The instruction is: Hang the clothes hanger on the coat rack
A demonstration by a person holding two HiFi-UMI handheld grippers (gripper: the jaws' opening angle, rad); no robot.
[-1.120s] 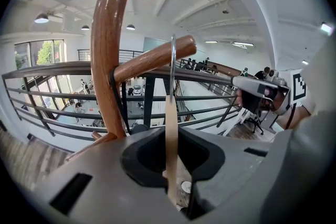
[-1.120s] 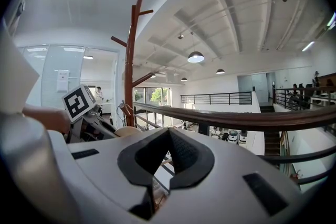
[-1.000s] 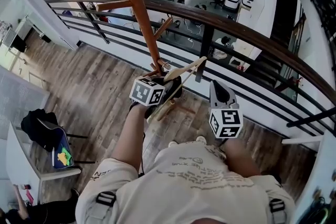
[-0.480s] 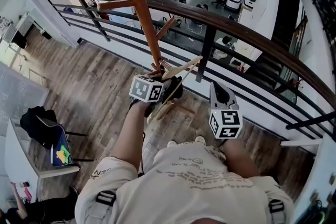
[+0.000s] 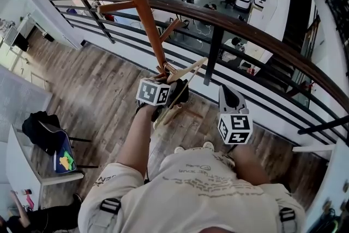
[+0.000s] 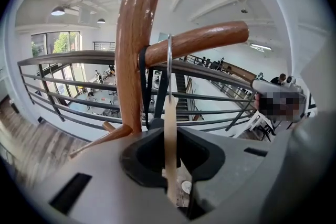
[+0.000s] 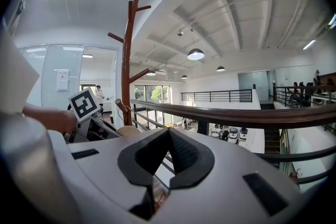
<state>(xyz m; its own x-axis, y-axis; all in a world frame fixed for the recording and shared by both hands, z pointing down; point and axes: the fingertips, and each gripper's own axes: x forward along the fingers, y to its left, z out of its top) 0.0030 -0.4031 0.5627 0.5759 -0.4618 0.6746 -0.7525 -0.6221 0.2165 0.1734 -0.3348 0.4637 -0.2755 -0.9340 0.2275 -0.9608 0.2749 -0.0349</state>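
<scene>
Head view, left tool: the left gripper point(image 5: 173, 95) is clamped on the wooden clothes hanger point(image 5: 191, 68), right against the coat rack point(image 5: 143, 13) pole.
Head view, hanger axis: the hanger's long bar slants from below the jaws up and to their right, away from the pole.
Head view, right tool: the right gripper point(image 5: 226, 91) hangs to the right, apart from the hanger and rack. The left is clearly the nearer one.
Left gripper view, grip: the jaws are closed on the pale hanger body, seen edge-on and upright.
Left gripper view, key relation: straight ahead of the jaws, the wire hook point(image 6: 169, 60) rises across the peg point(image 6: 205, 39), which juts right from the pole. I cannot tell whether the hook bears on it.
Left gripper view, judgement: the hook probably needs lowering onto the peg before letting go.
Right gripper view, state: the jaws are together with nothing between them. The rack stands ahead to their left.
</scene>
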